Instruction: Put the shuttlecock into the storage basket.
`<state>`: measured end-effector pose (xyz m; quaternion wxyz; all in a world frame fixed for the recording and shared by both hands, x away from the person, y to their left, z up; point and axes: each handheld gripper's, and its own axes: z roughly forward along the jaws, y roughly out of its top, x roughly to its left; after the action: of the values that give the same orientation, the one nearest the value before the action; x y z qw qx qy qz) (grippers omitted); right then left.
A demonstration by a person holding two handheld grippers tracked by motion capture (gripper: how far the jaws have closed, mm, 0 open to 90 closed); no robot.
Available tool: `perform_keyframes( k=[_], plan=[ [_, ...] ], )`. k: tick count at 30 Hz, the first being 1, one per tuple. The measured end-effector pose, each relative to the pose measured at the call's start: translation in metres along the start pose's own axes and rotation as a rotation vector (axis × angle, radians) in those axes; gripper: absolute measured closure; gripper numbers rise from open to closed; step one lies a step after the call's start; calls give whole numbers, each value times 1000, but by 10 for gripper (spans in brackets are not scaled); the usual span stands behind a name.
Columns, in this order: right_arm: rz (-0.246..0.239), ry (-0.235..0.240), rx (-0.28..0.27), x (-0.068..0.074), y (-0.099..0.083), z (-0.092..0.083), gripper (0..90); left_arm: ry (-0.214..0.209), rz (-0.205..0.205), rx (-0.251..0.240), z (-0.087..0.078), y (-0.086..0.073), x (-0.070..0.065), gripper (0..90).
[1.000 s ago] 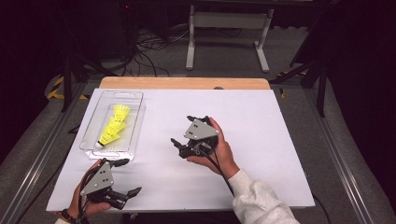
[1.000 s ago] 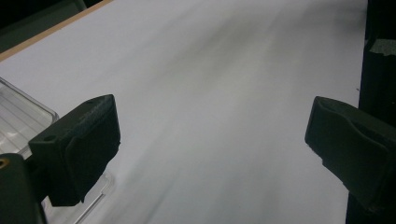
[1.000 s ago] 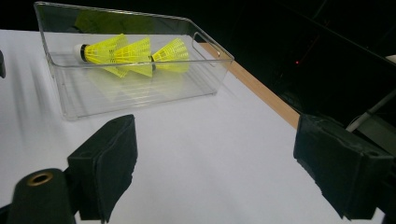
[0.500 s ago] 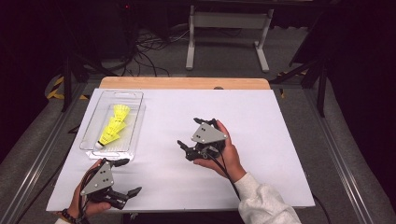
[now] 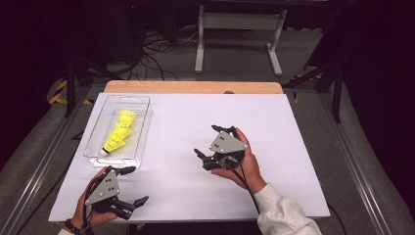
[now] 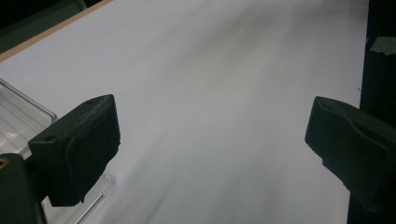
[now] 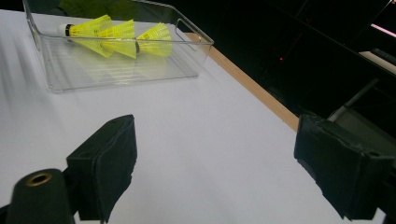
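In the high view, three yellow shuttlecocks (image 5: 117,134) lie nested inside the clear tray (image 5: 140,142) at the worktop's (image 5: 293,137) left, both grippers empty. The left gripper (image 6: 210,135) view shows released fingers beside the tray's corner. The right gripper (image 7: 212,172) view, fingers spread wide, faces the tray from well apart, likely finished.

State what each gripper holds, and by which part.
Nothing is held. The left gripper and right gripper are both open over bare table; the shuttlecocks lie in the clear tray.
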<state>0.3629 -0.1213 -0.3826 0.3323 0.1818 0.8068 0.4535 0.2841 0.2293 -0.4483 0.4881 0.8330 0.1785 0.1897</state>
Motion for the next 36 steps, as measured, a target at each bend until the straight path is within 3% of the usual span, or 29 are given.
perform_keyframes(
  k=[13,36],
  plan=[
    [8,-21,21,-13,-17,-15,132,-4,3,3,1,0,0,40],
    [-14,-60,47,-20,-47,-52,125,-2,5,3,2,1,1,40]
  ],
)
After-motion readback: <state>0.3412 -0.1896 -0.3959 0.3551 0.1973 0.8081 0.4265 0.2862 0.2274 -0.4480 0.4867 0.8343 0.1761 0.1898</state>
